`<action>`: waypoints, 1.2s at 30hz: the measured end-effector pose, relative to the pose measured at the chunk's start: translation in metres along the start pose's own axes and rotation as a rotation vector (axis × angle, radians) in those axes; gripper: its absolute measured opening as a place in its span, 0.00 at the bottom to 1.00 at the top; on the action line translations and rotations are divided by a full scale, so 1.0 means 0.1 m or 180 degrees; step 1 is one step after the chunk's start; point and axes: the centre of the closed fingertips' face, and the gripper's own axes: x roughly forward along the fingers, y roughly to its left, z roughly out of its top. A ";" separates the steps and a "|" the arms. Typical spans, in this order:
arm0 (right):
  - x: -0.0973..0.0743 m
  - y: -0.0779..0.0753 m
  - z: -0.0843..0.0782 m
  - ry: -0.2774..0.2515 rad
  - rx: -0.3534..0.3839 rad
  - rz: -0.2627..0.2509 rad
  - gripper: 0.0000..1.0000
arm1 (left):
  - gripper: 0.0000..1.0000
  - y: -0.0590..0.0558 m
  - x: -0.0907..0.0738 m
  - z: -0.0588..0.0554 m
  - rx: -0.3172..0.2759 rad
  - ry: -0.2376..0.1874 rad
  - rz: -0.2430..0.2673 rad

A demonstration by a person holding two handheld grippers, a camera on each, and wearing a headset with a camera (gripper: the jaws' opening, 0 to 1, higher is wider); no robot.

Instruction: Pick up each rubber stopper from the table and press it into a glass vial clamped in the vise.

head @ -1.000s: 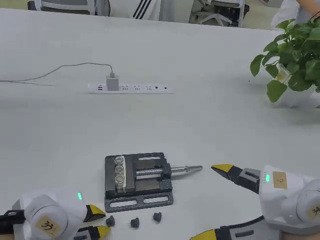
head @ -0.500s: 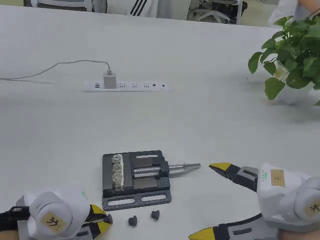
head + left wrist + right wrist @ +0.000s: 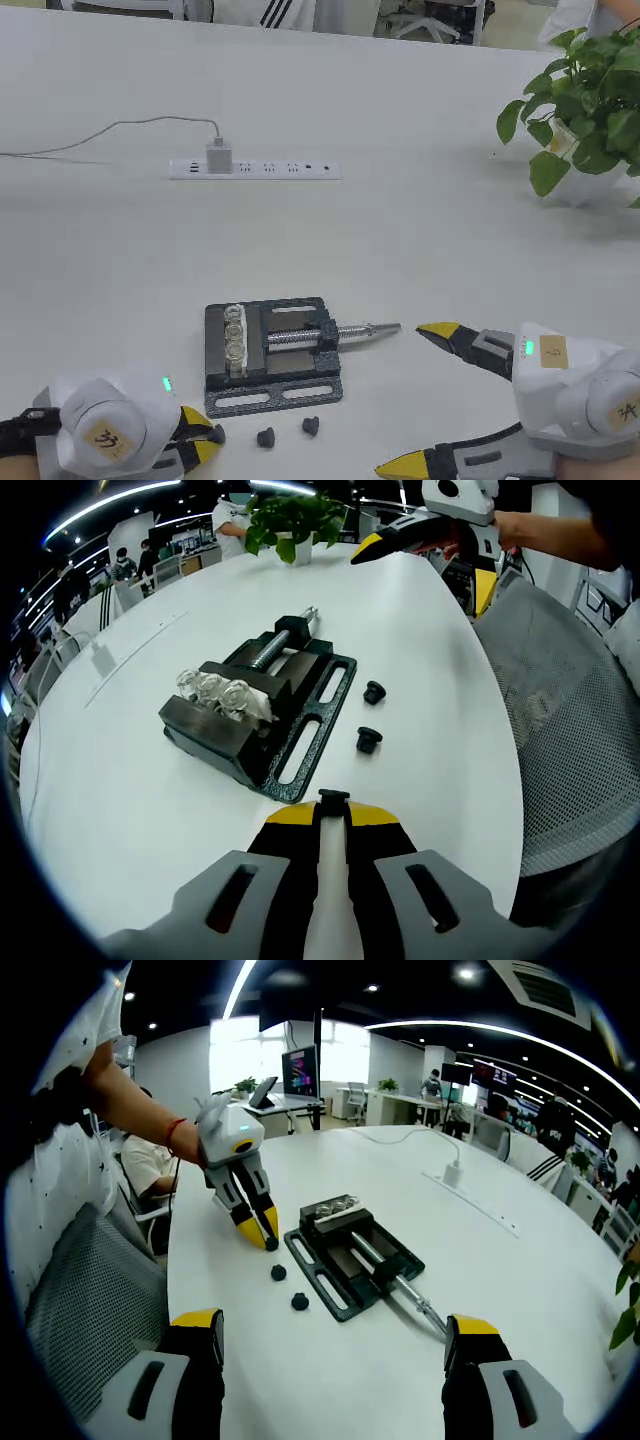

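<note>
At the near-left edge of the bench, our left gripper (image 3: pixel 332 814) has its yellow-tipped jaws pinched nearly together on one small black rubber stopper (image 3: pixel 333 797). It is gripped right at the tips, so the plug end is free to enter a vial mouth. We can't tell whether it's lifted off the white tabletop (image 3: pixel 420 240) or resting on it. Just right of it, two more loose black stoppers (image 3: pixel 265 437) lie on the table, apart from each other and close in front of the vise base. That makes a short reach for the next picks, we judge. Beyond them sits the dark grey metal bench vise (image 3: pixel 295 365), clamping three clear glass vials (image 3: pixel 235 338) in a row, upright, mouths up and unplugged. Clamped that way, they shouldn't tip or slide when a stopper is pushed down. The vise's silver screw handle (image 3: pixel 370 330) sticks out to the right. Our right gripper (image 3: pixel 401 398) hangs beside that handle, jaws spread wide, holding nothing. We reckon it's parked clear so the left one has free run. Step in hand: first stopper gripped, none seated. Next move needs the stopper centred over a vial mouth before pressing; off-centre, it could pop out of the tips.
</note>
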 end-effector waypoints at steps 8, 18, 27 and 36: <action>0.00 0.04 0.10 -0.0046 -0.0019 0.0033 0.89 | 0.06 -0.04 -0.04 0.06 -0.0029 -0.0060 -0.0028; -0.02 0.10 0.48 -0.0241 -0.0018 0.0137 0.80 | 0.05 -0.17 -0.25 0.44 -0.0106 -0.0396 -0.0066; -0.03 0.23 0.87 -0.0338 -0.0103 0.0352 0.65 | 0.05 -0.25 -0.48 0.82 -0.0080 -0.0703 -0.0043; 0.01 0.45 1.21 -0.0419 -0.0376 0.0672 0.50 | 0.05 -0.33 -0.71 1.14 -0.0007 -0.0974 -0.0053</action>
